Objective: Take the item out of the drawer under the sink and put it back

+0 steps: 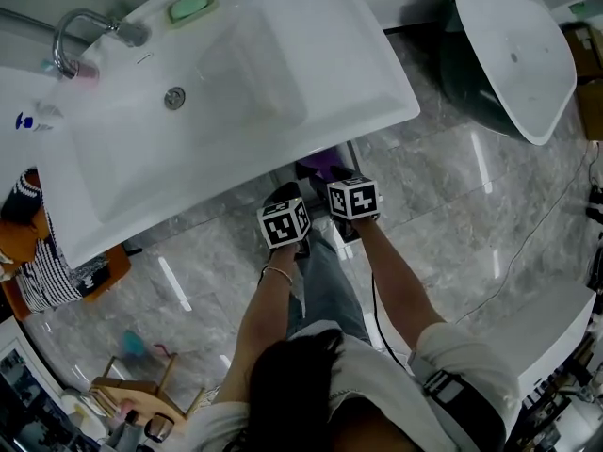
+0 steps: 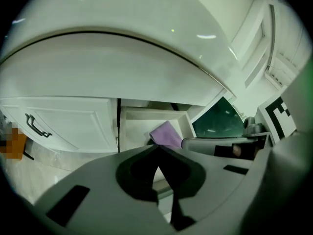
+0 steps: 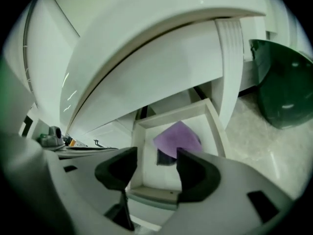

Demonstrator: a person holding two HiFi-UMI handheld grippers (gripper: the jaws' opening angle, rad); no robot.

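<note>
Bathroom, home-style or maybe a fixtures mock-up. Evidence: big white moulded sink [image 1: 236,92] with chrome tap [image 1: 80,31], drain [image 1: 174,98] and a green soap bar [image 1: 191,6] on its ledge. White vanity cabinet underneath: panelled door [image 2: 73,121] with a dark handle [image 2: 36,125], plus a pull-out drawer [image 3: 152,194]. Glossy grey marble-look floor tiles [image 1: 452,186]. What looks like a second white basin [image 1: 516,55] stands loose on the floor, and cable and clutter lie at the edges.

The cloth [image 3: 177,137] lies in the open drawer [image 3: 152,195] under the sink [image 1: 377,83], with the left gripper [image 2: 157,148] and right gripper [image 3: 155,161] side by side before it
</note>
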